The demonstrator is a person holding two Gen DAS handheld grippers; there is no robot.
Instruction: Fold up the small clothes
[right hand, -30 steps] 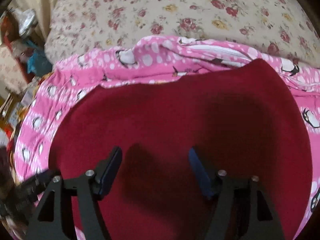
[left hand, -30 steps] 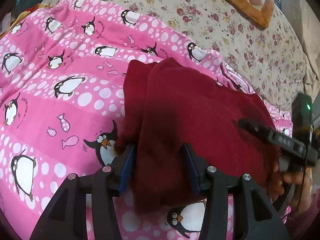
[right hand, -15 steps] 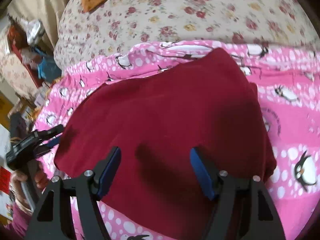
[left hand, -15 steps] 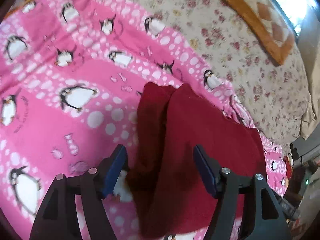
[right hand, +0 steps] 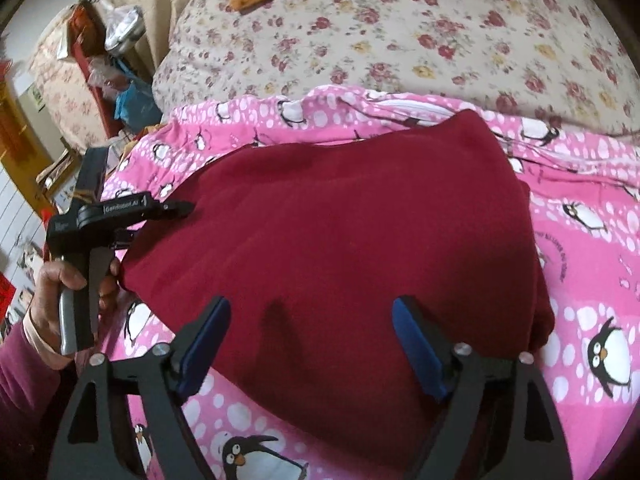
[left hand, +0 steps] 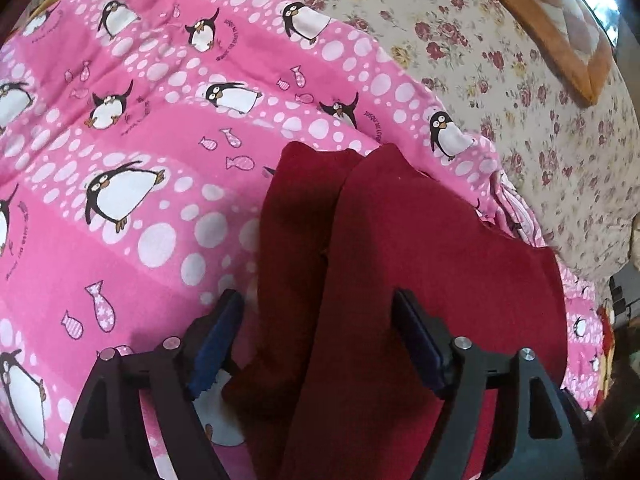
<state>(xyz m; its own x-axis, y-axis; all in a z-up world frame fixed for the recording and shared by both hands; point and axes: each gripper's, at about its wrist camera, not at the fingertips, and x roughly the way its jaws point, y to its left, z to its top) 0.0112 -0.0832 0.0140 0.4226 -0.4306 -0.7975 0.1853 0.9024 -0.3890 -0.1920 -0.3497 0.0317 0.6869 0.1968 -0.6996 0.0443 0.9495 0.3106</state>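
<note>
**Dark red knit garment, folded, on pink penguin-print blanket**

Item: dark red soft knit garment (right hand: 360, 240), lying flat on a pink fleece blanket printed with penguins, fish and white dots (left hand: 132, 216). The blanket lies over a cream bedspread with small red roses (right hand: 420, 32).

Lie: in the left wrist view the long axis runs from the near edge of the frame up and slightly right; a narrower folded strip (left hand: 292, 248) lies along the garment's left side, its far end rounded.

Edges: the far edge stops just short of the blanket's rumpled border. In the right wrist view the right edge is a thick rounded fold, the left edge thinner.

Open room: a broad run of bare blanket to the left of the garment in the left wrist view; a narrower band to its right in the right wrist view.

Left gripper (left hand: 316, 340): jaws have just been opening, now wide apart, astride the strip, pads clear of the cloth.

Right gripper (right hand: 312, 340): jaws likewise just opened, wide, above the near part of the garment, gripping nothing
</note>
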